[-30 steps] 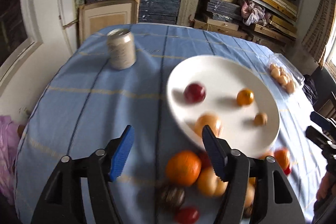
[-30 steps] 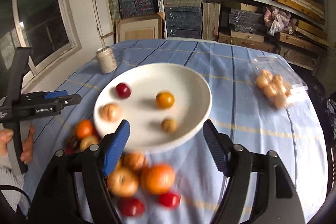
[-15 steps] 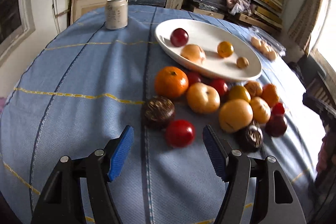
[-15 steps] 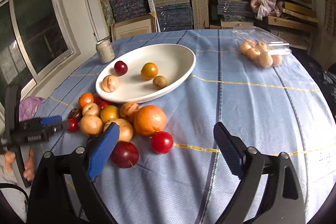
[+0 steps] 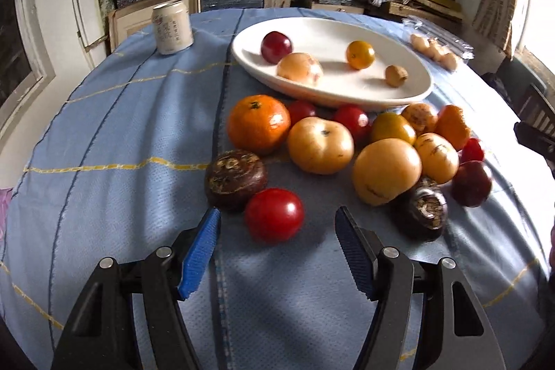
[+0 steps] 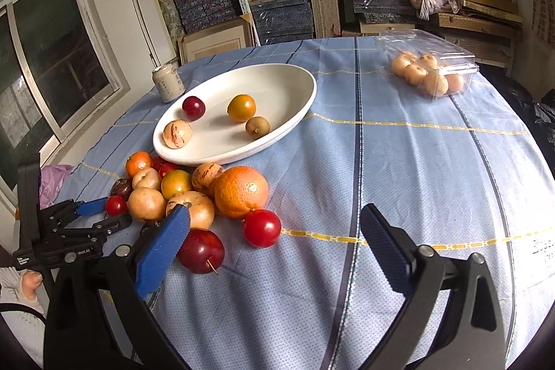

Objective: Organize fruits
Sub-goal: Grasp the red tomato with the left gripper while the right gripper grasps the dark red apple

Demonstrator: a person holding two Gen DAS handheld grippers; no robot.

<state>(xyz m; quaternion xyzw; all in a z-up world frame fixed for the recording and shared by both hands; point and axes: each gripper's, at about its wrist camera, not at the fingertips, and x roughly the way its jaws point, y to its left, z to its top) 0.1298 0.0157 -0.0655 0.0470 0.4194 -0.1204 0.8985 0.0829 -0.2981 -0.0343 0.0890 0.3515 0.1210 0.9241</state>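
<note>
1. The black hand-held gripper [image 6: 100,214] at the left edge of the right wrist view bears small white lettering on its body. Only the ending "bot.AI" can be made out there. A small white label with two lines sits further left on the same body, too small to read.
2. The short pale drink can [image 5: 172,28] standing on the blue checked cloth-covered surface [image 5: 114,134] carries a round reddish mark and columns of dark characters; none of them can be read.
3. Dark printed marks show at the right edge of the cloth in the right wrist view, too blurred to read.
</note>
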